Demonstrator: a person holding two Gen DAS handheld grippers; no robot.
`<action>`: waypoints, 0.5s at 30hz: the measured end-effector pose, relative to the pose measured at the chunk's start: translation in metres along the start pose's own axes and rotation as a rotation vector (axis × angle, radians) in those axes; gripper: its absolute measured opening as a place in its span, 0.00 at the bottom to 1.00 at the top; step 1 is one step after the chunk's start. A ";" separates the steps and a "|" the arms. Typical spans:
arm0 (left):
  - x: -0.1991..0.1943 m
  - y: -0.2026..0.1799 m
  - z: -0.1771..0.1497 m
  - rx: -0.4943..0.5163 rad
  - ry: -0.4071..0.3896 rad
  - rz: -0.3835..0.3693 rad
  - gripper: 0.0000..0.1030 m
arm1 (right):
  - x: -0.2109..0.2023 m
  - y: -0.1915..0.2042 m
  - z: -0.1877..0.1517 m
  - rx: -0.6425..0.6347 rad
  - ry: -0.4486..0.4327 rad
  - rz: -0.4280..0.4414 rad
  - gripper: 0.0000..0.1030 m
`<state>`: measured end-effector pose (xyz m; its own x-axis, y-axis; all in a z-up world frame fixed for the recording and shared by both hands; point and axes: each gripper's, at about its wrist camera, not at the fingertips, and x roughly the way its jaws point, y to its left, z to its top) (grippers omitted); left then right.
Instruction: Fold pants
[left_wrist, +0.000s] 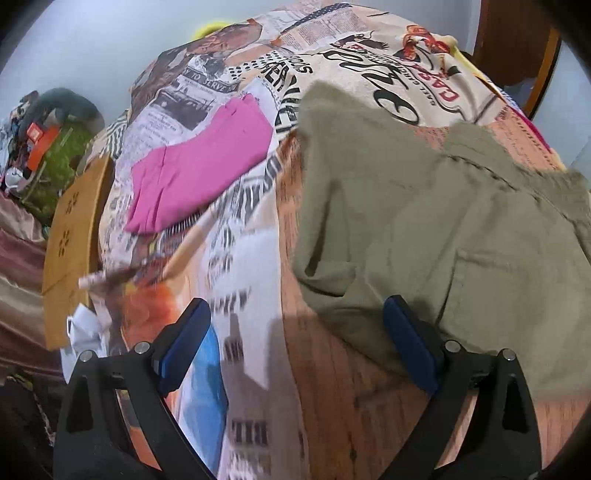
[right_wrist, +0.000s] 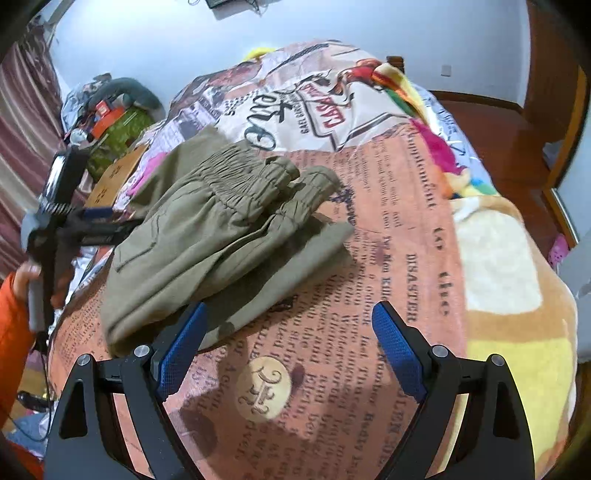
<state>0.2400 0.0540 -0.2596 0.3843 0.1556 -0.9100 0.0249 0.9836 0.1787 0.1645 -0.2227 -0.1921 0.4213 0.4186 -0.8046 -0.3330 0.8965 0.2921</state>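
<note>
Olive-green pants (right_wrist: 207, 236) lie folded into a thick stack on the newspaper-print bedspread (right_wrist: 399, 229), elastic waistband on top at the far side. In the left wrist view the pants (left_wrist: 424, 206) fill the right half. My left gripper (left_wrist: 295, 332) is open and empty, with its right finger at the pants' near edge; it also shows in the right wrist view (right_wrist: 92, 221) at the stack's left side. My right gripper (right_wrist: 288, 332) is open and empty, just in front of the stack's near right corner.
A folded pink garment (left_wrist: 199, 166) lies on the bed left of the pants. A wooden stool (left_wrist: 74, 240) and a cluttered pile (left_wrist: 44, 140) stand by the bed's left side. A colourful blanket (right_wrist: 443, 162) lies at the right. A wooden headboard (left_wrist: 517, 44) is at the back.
</note>
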 end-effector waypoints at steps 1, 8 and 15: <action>-0.004 0.000 -0.005 -0.003 -0.001 -0.008 0.93 | -0.003 0.000 0.001 0.001 -0.010 -0.003 0.86; -0.023 -0.009 -0.034 -0.038 -0.020 -0.049 0.93 | -0.015 0.006 0.005 -0.009 -0.061 -0.011 0.86; -0.033 -0.012 -0.047 -0.054 -0.047 -0.062 0.93 | -0.013 0.013 0.006 -0.009 -0.090 0.027 0.86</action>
<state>0.1833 0.0418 -0.2489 0.4264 0.0910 -0.8999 0.0011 0.9949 0.1011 0.1597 -0.2152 -0.1750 0.4865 0.4542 -0.7464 -0.3526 0.8837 0.3079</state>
